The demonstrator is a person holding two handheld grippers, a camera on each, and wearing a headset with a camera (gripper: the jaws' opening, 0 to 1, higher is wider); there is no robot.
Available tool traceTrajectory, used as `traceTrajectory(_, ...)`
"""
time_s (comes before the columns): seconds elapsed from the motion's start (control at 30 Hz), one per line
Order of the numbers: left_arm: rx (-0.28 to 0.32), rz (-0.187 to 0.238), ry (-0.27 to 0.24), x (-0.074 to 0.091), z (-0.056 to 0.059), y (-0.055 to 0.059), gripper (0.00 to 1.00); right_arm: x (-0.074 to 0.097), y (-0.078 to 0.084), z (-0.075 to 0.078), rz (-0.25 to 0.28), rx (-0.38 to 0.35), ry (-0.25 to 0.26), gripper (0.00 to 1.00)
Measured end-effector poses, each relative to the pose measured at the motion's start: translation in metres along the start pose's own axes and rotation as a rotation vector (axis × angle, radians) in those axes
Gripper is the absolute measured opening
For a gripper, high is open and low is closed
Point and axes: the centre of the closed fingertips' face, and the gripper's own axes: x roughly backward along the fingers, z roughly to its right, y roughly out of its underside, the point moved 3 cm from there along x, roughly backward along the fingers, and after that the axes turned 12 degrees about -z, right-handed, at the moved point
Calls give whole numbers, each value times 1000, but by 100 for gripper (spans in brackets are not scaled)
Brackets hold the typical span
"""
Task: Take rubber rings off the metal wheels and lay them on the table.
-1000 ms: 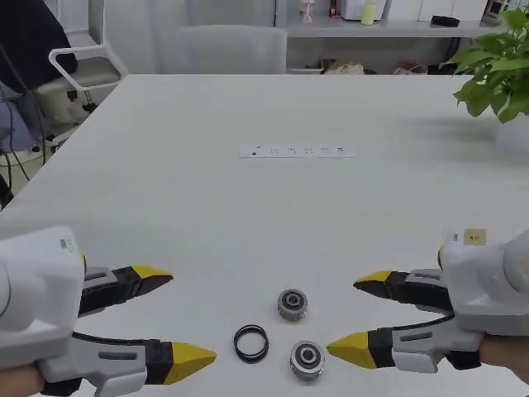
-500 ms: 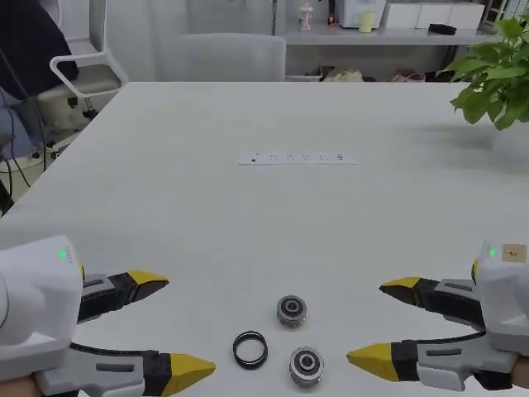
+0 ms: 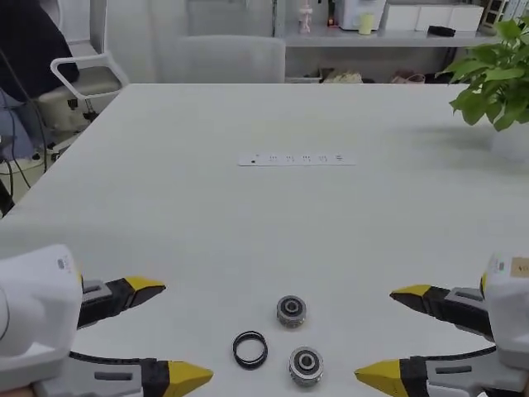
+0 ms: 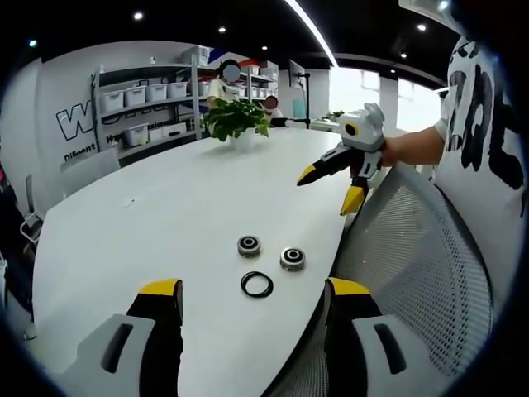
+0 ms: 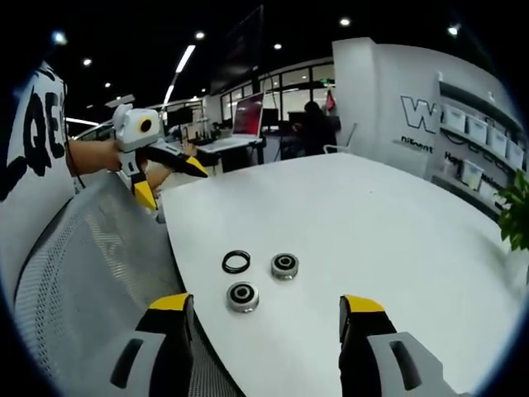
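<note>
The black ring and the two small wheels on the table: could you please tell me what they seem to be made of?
The black ring looks like matte rubber: thin, dark, no glint. The far wheel and near wheel look like metal: grey, shiny faces, dark hubs.

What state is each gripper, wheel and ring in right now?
Left gripper: open, empty.
Right gripper: open, empty.
Rubber ring: loose, flat on the table.
Far wheel: lying flat, not gripped.
Near wheel: lying flat, not gripped.
</note>
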Motion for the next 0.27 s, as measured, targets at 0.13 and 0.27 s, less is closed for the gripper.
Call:
traceTrajectory(0.13, -1, -2, -7, 0, 0, 1, 67, 2, 1, 2, 0, 1, 7, 71)
traceTrajectory(0.27, -3, -6, -13, 0, 0, 3, 67, 4, 3, 3, 4, -7, 13, 72)
